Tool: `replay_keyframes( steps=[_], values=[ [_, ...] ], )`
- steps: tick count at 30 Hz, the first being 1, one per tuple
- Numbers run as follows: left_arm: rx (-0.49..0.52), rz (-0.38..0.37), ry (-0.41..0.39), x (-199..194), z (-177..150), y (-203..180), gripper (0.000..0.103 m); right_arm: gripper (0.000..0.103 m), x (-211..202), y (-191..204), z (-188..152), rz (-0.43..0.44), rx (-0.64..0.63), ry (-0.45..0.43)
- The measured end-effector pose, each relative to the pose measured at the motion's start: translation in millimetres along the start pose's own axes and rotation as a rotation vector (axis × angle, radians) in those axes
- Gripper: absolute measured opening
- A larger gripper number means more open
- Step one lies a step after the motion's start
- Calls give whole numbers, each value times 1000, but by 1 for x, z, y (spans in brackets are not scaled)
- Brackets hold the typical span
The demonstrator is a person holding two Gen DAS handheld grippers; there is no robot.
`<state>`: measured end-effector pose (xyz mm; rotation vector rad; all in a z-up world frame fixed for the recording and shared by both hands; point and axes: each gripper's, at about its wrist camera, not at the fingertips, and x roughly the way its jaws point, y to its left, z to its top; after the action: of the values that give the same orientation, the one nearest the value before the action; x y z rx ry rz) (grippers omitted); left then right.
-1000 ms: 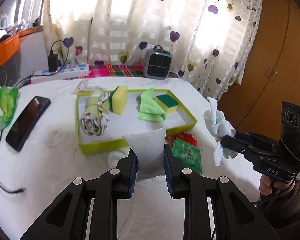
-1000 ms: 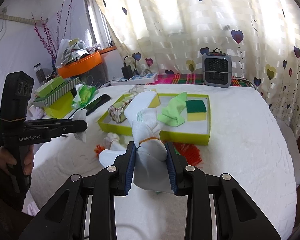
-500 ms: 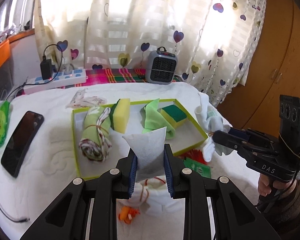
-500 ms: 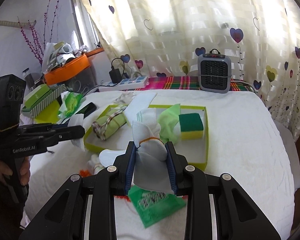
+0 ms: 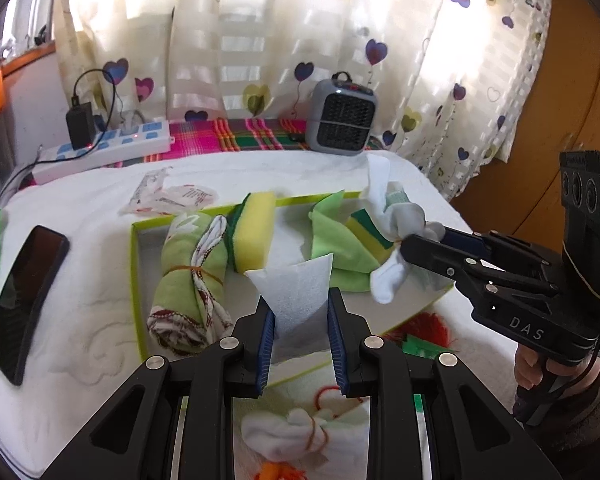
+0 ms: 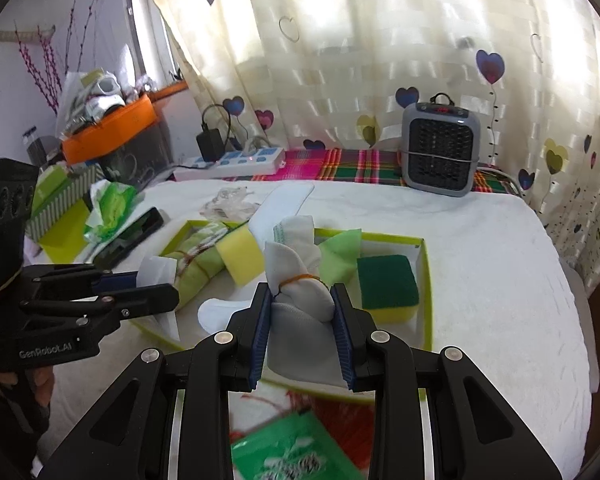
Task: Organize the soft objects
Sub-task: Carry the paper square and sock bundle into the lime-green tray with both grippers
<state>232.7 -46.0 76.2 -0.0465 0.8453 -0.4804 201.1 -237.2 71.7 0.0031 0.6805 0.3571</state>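
Crowding the tray (image 5: 134,264), sponges (image 5: 254,236) and rolled cloth (image 5: 188,276) sit beneath left gripper (image 5: 301,320) pinching foam (image 5: 296,292), right gripper (image 6: 302,316) pinching socks (image 6: 296,280).

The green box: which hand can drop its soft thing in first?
Probably the left. The left hand-held gripper holds its white cloth over an open patch of the green box. The right hand-held gripper holds the sock bundle near the crowded sponge end.

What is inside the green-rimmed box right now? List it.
The box holds a rolled cloth bundle, two yellow-green sponges and a light green cloth. The held foam sheet and sock bundle hide part of its floor.
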Motion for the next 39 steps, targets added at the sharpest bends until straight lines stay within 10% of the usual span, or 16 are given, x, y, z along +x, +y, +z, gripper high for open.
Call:
replay_keyframes(
  steps=[39],
  values=[
    [1,61,96,52,2,12,34,33,82,2,8,-57,-84,132]
  ],
)
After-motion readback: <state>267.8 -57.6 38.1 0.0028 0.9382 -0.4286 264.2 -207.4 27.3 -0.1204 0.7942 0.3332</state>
